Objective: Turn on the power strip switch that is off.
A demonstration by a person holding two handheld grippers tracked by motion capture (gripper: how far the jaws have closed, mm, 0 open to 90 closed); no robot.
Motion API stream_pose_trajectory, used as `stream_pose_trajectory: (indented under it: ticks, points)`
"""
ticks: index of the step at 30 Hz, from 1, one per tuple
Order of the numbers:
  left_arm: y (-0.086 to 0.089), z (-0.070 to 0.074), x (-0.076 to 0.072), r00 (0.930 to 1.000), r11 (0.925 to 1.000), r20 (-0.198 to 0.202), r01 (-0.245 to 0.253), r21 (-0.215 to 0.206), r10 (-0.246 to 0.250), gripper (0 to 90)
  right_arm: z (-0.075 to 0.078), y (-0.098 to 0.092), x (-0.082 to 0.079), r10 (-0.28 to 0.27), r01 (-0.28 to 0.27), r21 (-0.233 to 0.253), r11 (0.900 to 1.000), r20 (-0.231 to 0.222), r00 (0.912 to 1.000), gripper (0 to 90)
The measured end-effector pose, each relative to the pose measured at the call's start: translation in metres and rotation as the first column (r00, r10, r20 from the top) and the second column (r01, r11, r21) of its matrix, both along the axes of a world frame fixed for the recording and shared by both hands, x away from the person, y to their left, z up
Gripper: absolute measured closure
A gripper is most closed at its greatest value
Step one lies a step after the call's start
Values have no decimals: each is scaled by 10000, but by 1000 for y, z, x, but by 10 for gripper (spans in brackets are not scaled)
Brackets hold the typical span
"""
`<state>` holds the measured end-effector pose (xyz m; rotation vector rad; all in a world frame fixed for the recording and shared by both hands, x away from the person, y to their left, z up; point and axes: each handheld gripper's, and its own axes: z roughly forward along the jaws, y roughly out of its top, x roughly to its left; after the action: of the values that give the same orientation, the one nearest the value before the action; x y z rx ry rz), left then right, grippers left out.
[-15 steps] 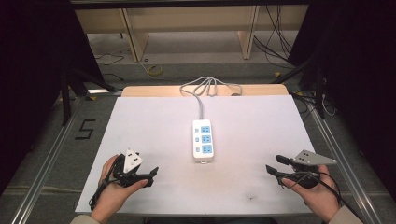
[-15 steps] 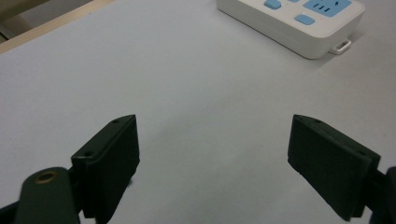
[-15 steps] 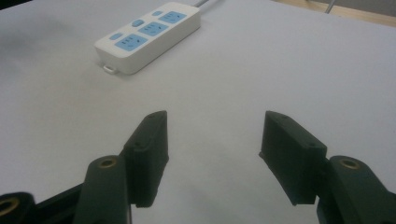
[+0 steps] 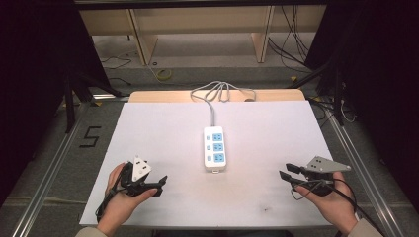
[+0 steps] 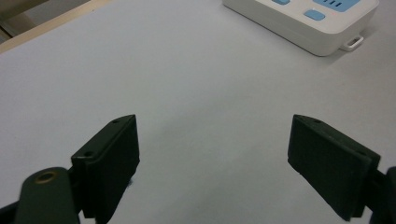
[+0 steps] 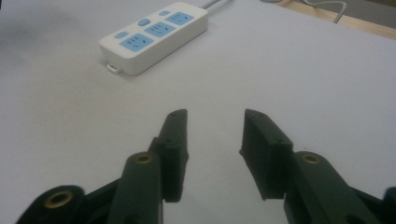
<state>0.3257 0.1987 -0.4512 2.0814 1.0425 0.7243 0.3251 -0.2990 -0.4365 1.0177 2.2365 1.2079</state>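
Power strip, white with blue sockets: mid-table on the white sheet, cord running to the far edge. My left gripper: jaws wide apart, empty, near-left. My right gripper: jaws parted, empty, near-right.

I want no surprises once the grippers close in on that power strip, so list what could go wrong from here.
1. The power strip lies loose on the smooth white table; a one-sided push from the left gripper or right gripper would probably slide it.
2. Its cable runs off the far edge in loops, so it may tug the strip back or snag if lifted.
3. Both grippers stand open and apart from the strip; a wide, flat body may slip from a shallow grip.
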Motion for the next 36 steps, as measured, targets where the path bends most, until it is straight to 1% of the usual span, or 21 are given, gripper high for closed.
stream_pose_trajectory:
  ticks: [4,5,8,9,10,16,19,29,36]
  points:
    - [-1,-1,1,10000,10000,-48,-13,14,13,164,1,5,6,49,-49,-116,9999,-25,10000,729]
    - [-1,-1,1,10000,10000,-48,-11,18,12,164,1,5,6,49,-49,-116,9999,-25,10000,729]
    - [-2,-1,1,10000,10000,-65,49,4,-49,165,1,12,11,192,-193,-291,9994,-50,9998,792]
    - [-2,-1,1,10000,10000,-65,49,4,-49,165,1,12,11,192,-193,-291,9994,-50,9998,792]
    - [-2,-1,1,10000,10000,-70,41,-38,-41,166,1,15,13,254,-259,-410,9988,-112,9996,825]
    - [-2,-2,2,9999,10000,-140,70,30,-70,168,3,22,19,334,-345,-591,9977,-187,9993,898]
    - [-3,-2,2,9999,9999,-140,102,44,-101,168,3,26,23,375,-383,-649,9972,-137,9992,900]
    - [-3,-2,2,9999,10000,-144,85,47,-84,169,6,42,37,516,-528,-719,9960,-191,9985,900]
    - [-3,-2,2,9999,9999,-133,87,74,-86,169,8,49,44,555,-567,-678,9961,-200,9983,900]
